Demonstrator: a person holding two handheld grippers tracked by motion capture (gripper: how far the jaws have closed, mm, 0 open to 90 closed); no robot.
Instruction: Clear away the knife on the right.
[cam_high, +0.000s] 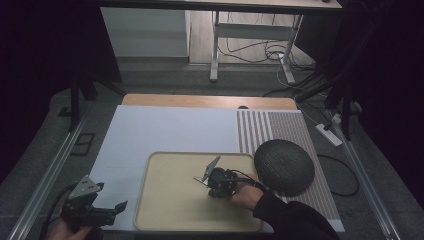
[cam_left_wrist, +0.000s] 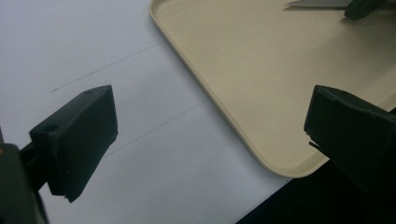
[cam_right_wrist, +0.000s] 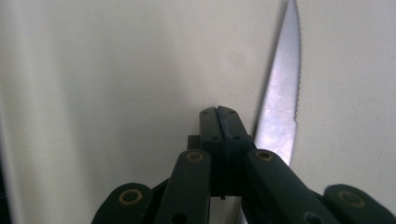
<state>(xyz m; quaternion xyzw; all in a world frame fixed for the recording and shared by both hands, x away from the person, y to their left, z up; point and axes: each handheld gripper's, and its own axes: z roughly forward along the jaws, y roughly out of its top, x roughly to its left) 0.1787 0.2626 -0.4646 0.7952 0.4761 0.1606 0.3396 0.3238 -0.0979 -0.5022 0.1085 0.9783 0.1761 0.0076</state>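
Beige tray (cam_high: 165, 210) lies bare around the right tool (cam_high: 204, 179), pressed together beside a knife (cam_right_wrist: 280, 107); left tool (cam_high: 119, 206) gapes off-rim.

black two-jaw grippers: the left gripper (cam_high: 121, 205), beside the tray (cam_high: 150, 210), carries a grey three-cornered plate; the right gripper (cam_right_wrist: 219, 114) shows brass-ringed pivots, dark sleeve behind.

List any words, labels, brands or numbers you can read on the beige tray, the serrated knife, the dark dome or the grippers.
None can be read. The beige plastic tray, the serrated steel knife blade, the dark grey woven dome, the white table sheet and both black grippers, left and right, show no print or markings.
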